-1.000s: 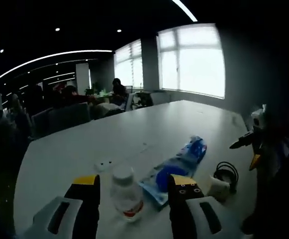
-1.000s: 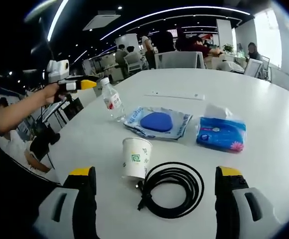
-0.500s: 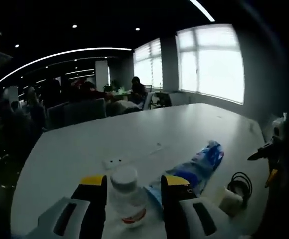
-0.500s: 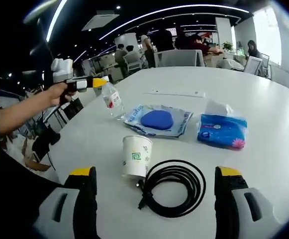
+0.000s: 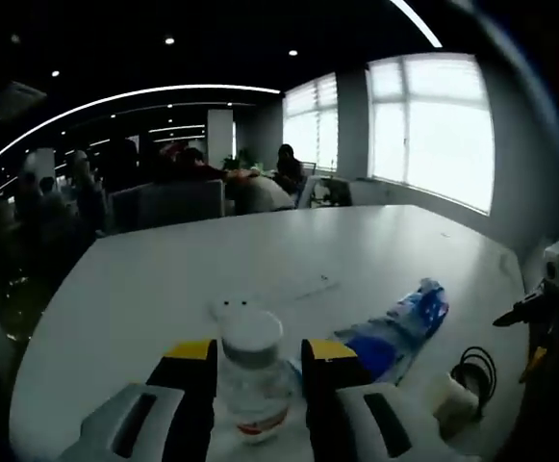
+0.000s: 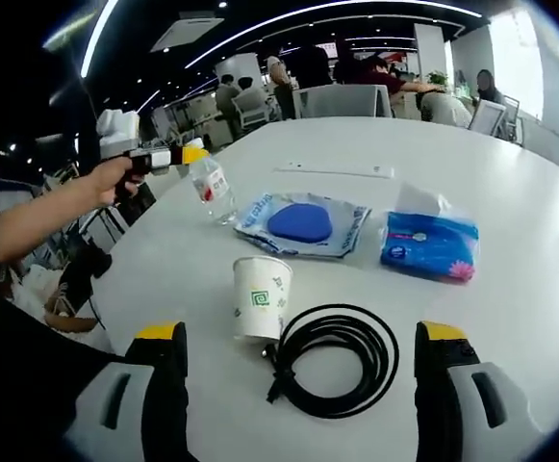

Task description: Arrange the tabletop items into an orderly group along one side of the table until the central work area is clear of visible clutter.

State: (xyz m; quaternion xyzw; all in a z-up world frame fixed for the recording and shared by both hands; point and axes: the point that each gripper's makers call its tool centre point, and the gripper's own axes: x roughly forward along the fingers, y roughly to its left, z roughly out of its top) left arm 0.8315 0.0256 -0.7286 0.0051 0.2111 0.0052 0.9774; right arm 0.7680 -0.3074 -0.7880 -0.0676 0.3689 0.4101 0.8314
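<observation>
A small clear water bottle (image 5: 250,339) with a white cap and red label stands on the white table (image 5: 164,289). My left gripper (image 5: 258,352) is shut on it, its yellow-tipped jaws pressing both sides. In the right gripper view the same bottle (image 6: 210,185) leans slightly at the table's left edge, with the left gripper (image 6: 178,156) on its neck, held by a hand. My right gripper (image 6: 300,333) is open wide above a coiled black cable (image 6: 335,358) and a white paper cup (image 6: 262,296), touching neither.
A clear pouch holding a blue pad (image 6: 303,221) and a blue tissue pack (image 6: 430,245) lie mid-table. A thin white strip (image 6: 335,169) lies farther off. Chairs and seated people (image 6: 356,91) are at the far end. The table edge runs close on the left.
The left gripper's jaws have narrowed from wide apart to closed on the bottle, and its camera has come closer. The right gripper stays open, hardly moved.
</observation>
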